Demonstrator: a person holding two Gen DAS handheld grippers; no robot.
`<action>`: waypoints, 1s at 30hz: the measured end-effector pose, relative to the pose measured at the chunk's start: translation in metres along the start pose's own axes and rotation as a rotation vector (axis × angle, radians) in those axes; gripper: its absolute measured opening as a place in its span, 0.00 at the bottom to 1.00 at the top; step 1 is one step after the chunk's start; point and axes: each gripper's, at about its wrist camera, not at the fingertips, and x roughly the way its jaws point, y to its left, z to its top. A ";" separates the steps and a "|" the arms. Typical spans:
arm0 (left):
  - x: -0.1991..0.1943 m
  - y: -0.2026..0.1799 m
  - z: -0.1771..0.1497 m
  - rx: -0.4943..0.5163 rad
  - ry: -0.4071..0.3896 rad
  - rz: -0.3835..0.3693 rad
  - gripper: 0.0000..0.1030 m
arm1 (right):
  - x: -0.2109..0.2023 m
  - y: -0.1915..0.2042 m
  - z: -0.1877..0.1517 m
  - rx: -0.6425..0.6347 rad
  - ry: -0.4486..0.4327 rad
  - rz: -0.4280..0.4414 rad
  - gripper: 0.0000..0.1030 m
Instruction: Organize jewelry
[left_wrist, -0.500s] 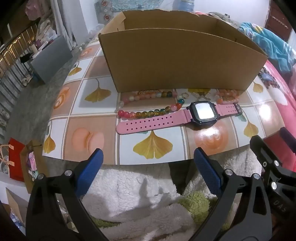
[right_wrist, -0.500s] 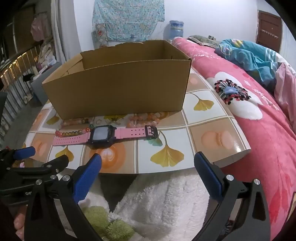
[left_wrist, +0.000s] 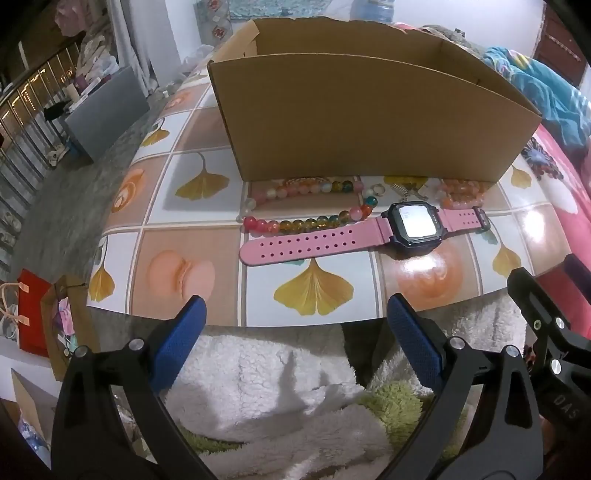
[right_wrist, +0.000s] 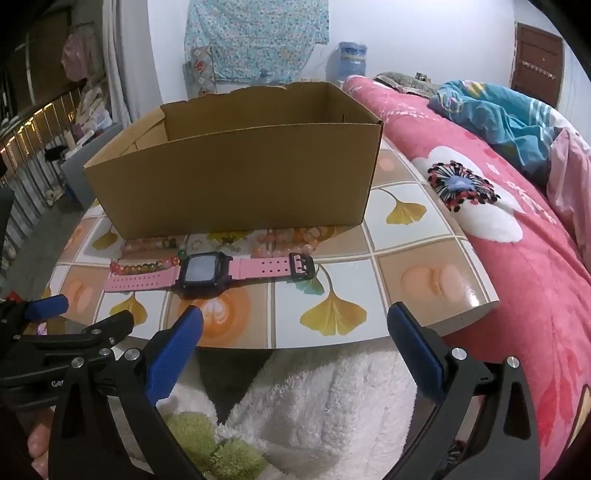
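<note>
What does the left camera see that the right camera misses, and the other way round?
Only the left camera shows the red bag on the floor and the small ring among the beads. Only the right camera shows the water jug, the brown door and the table's right edge. Both show the open box, the pink watch, the bead bracelets and both open claws.

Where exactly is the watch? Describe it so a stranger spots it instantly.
Find the open brown cardboard box on the tiled tabletop. In front of it, nearest the table's front edge, lies the pink-strapped watch with a dark square face. Its neighbours are bead bracelets; it alone is a flat, perforated strap.
</note>
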 end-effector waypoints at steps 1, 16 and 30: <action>0.000 0.000 0.000 -0.001 -0.001 0.000 0.92 | 0.001 0.002 0.001 -0.001 0.001 -0.002 0.95; -0.002 0.002 -0.001 -0.012 -0.010 0.011 0.92 | 0.001 0.003 0.002 0.000 0.003 -0.004 0.95; -0.005 0.005 0.002 -0.022 -0.021 0.016 0.92 | -0.001 0.003 0.004 -0.004 -0.001 -0.010 0.95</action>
